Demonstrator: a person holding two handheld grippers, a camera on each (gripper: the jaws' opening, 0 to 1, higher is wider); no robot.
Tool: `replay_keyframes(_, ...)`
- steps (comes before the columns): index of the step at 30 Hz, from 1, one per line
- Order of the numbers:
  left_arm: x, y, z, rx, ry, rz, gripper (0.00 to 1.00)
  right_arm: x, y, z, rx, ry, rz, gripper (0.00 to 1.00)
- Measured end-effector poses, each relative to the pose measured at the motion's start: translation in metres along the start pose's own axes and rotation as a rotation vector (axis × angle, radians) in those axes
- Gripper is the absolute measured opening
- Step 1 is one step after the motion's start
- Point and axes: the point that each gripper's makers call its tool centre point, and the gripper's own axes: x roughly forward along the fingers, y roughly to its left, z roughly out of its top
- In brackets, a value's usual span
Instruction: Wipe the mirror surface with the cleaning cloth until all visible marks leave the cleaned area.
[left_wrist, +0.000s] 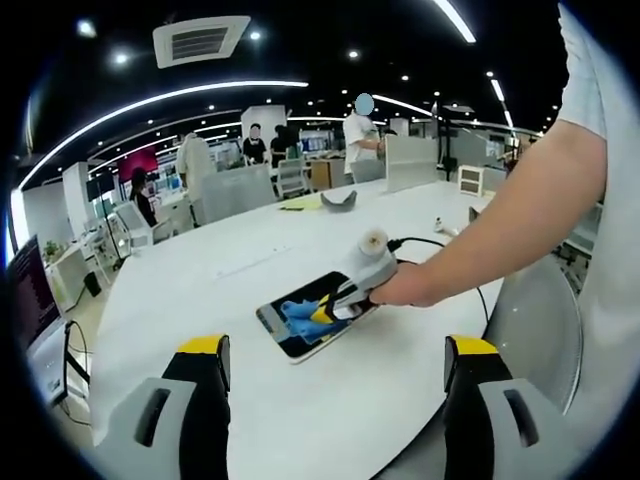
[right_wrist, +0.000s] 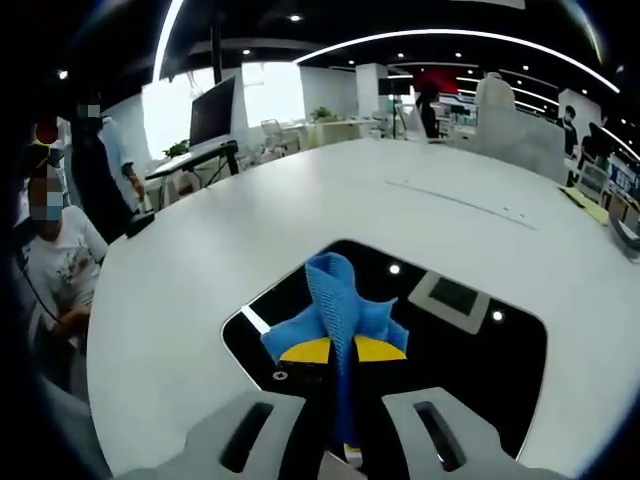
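1. Blue cleaning cloth (right_wrist: 338, 312) is pinched between the jaws of our right gripper (right_wrist: 343, 352), which are closed on it; the cloth rises in a fold toward 12 o'clock of the jaws.
2. Our mirror (right_wrist: 480, 365) lies flat on the white table (right_wrist: 200, 300), directly under the cloth, reflecting ceiling lights.
3. From the left gripper view, the mirror (left_wrist: 285, 325) sits at about 12 o'clock of our left gripper (left_wrist: 335, 375), whose jaws stand wide apart, holding nothing, near the table edge.
4. To wipe well, we judge we should press the cloth flat and sweep in overlapping strokes.
5. We should keep the mirror from sliding; the left gripper could steady it.
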Motion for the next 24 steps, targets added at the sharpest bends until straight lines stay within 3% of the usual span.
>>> replay_keyframes(24, 0.002, -0.003, 0.008, 0.003, -0.014, -0.006, 0.89, -0.013, -0.013, -0.007, 0.022, -0.003, -0.029, 0.01)
